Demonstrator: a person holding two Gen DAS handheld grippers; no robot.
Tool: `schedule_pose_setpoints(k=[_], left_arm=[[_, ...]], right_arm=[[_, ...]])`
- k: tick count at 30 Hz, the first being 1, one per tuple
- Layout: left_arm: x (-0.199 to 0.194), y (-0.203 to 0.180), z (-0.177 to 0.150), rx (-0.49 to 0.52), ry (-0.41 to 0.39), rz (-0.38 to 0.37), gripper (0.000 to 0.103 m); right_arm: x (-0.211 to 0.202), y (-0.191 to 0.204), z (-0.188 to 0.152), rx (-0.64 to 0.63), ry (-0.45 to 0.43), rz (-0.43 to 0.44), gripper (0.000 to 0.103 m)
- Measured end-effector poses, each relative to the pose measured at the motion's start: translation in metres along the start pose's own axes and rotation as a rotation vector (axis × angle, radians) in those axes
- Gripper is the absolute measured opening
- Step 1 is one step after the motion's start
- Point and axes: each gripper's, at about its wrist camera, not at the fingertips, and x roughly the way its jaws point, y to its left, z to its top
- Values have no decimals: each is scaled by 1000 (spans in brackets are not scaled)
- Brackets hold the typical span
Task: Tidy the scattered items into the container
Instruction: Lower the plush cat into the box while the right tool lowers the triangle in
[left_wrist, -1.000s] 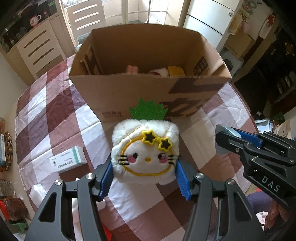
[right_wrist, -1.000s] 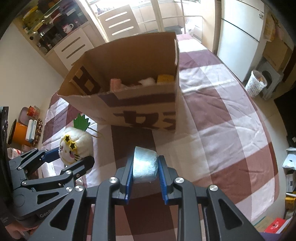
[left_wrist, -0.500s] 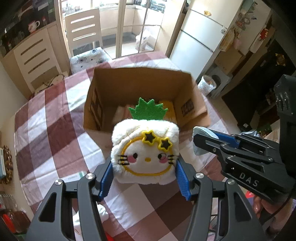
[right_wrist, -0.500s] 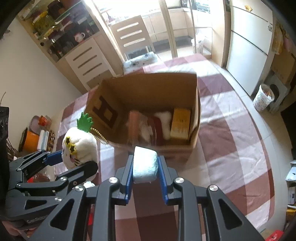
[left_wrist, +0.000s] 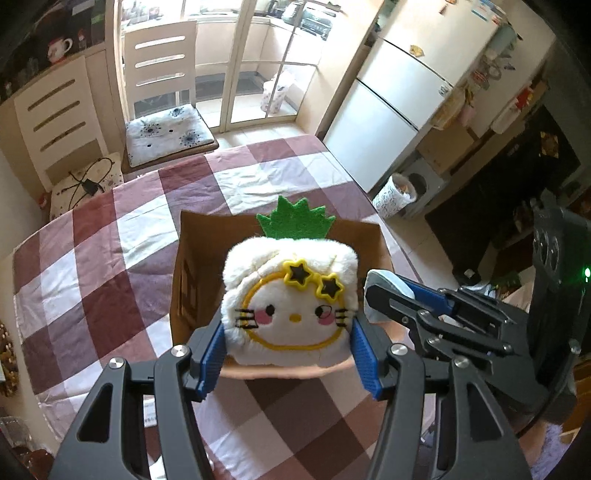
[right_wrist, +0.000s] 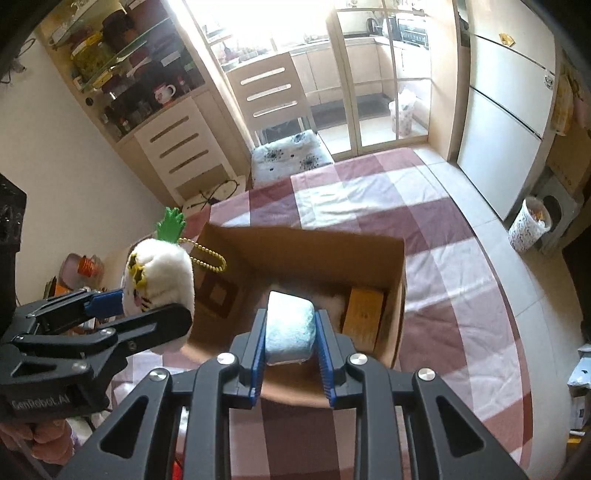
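Two grippers hover over the open brown cardboard box (right_wrist: 397, 295): left gripper (left_wrist: 288, 354) jaws pinching a white pineapple-shaped plush toy (left_wrist: 290, 295), right gripper (right_wrist: 290, 354) jaws pinching a pale blue soft pack (right_wrist: 290, 328).

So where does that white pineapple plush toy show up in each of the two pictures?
Left wrist view: pineapple plush, centre, between the left gripper's fingers.
Right wrist view: pineapple plush, left of centre, seen side-on.
Shared landmark: the cardboard box below it.
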Motion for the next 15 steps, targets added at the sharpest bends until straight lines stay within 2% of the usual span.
schedule_pose_setpoints(k=[8,15], left_arm=[[43,29,10,-82,32,-30,61],[68,41,-6,-79,62,17,61]], right_arm=[[43,-6,16,-3,36,-1,25],[81,-9,0,-15,110,11,25]])
